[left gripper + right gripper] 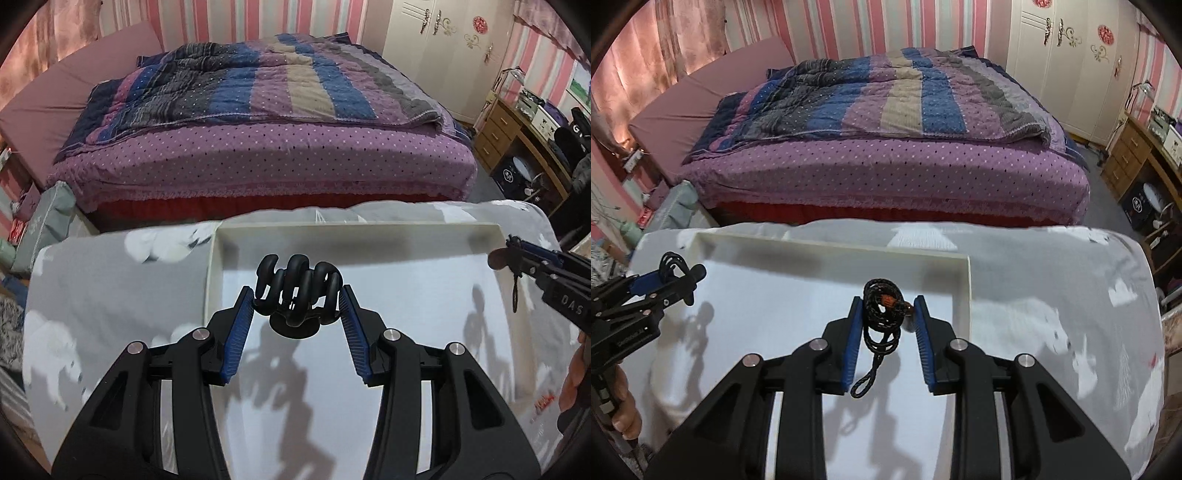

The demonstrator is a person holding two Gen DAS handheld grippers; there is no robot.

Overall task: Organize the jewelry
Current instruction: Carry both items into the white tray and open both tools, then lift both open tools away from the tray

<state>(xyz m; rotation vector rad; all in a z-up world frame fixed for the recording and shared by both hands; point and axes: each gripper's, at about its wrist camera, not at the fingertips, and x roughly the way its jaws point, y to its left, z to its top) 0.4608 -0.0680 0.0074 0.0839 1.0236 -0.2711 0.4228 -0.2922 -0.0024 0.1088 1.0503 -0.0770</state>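
Note:
My left gripper point(297, 301) is shut on a black claw hair clip point(297, 291) and holds it above the white tray point(354, 230); its shadow falls on the tray floor. The clip also shows in the right wrist view point(674, 266), held by the left gripper point(670, 275). My right gripper point(886, 304) is shut on a coiled black cord bracelet point(882, 314) with a brown bead, above the tray's right part point(964, 280). A loop of the cord hangs down. In the left wrist view the right gripper point(517, 254) comes in from the right with the cord dangling point(514, 291).
The tray lies on a grey cloth with white animal prints point(110, 280) over a table. Beyond the table's far edge stands a bed with a purple dotted cover point(258, 155). A wooden desk point(517, 133) stands at the right.

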